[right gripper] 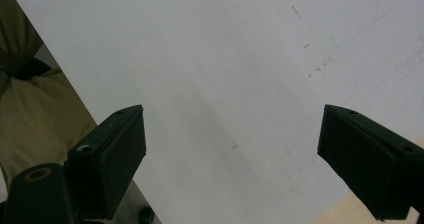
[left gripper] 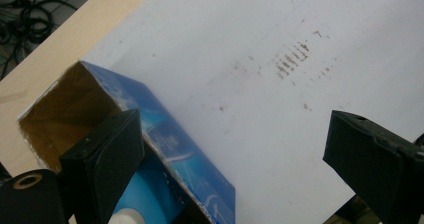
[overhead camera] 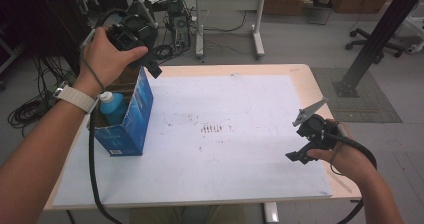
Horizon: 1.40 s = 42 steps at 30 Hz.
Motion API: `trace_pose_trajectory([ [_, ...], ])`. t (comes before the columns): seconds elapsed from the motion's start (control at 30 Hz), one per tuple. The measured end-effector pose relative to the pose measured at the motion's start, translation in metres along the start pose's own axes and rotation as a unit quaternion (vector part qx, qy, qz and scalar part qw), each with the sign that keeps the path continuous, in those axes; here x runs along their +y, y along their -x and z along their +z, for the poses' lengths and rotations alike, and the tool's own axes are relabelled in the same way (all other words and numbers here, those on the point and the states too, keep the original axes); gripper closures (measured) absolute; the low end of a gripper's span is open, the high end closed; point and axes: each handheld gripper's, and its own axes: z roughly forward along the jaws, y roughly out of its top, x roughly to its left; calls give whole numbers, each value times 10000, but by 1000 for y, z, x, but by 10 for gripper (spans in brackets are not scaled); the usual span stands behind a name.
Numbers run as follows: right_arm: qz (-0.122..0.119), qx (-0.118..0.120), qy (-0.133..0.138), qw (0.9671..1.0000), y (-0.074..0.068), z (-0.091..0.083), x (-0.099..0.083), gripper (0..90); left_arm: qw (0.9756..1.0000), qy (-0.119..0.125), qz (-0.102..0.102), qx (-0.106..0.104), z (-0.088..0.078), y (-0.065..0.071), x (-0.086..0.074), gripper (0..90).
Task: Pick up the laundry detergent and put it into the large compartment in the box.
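Observation:
An open blue carton (overhead camera: 131,121) stands at the left of the white board (overhead camera: 225,149), and a blue bottle with a white cap (overhead camera: 112,107) sits inside it. My left gripper (overhead camera: 145,59) hangs above the carton's far end, open and holding nothing. In the left gripper view the carton (left gripper: 165,144) lies below the jaws, with the bottle's white cap (left gripper: 127,217) at the bottom edge; the left gripper (left gripper: 232,154) has its jaws wide apart. My right gripper (overhead camera: 298,156) hovers low over the board's right edge. In the right gripper view it (right gripper: 232,156) is open over bare white board (right gripper: 225,59).
The board covers a wooden table (overhead camera: 305,81) and has faint brown marks (overhead camera: 211,129) near its middle. Behind the table stand a white desk (overhead camera: 235,4), tangled cables (overhead camera: 167,49), a black post (overhead camera: 370,44) and an office chair (overhead camera: 372,39). A black cable (overhead camera: 92,179) trails from the left gripper.

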Motion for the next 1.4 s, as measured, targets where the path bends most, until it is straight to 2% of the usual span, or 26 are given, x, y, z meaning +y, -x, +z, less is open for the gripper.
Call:
trace_pose_trajectory([
  [0.23, 14, 5, 6, 10000, 0, 1, 2, 120, 9991, 19, 394, -170, 2, 7, 5, 91],
  [0.3, 27, 7, -2, 10000, 0, 1, 3, 120, 9981, -1, 545, -281, 4, 9, 7, 90],
  [0.37, 18, 7, -4, 10000, 0, 2, 3, 119, 9967, 29, 737, -340, 5, 12, 8, 91],
  [0.4, 22, 10, -3, 10000, -1, 2, 4, 120, 9964, 84, 783, -325, 6, 14, 8, 90],
  [0.63, -6, 33, -31, 10000, -1, 4, 8, 120, 9923, 33, 1192, -339, 12, 25, 11, 90],
  [0.87, -28, 30, -24, 10000, -1, 2, 12, 120, 9860, -68, 1615, -405, 21, 37, 14, 91],
  [1.1, -31, 37, -23, 10000, -1, 3, 11, 119, 9806, -250, 1901, -397, 30, 50, 17, 90],
  [1.33, -9, 22, -10, 10000, -1, 2, 8, 119, 9768, -324, 2072, -437, 38, 62, 17, 91],
  [1.4, 5, 26, 3, 10000, -1, 2, 7, 119, 9765, -315, 2081, -464, 40, 66, 16, 91],
])
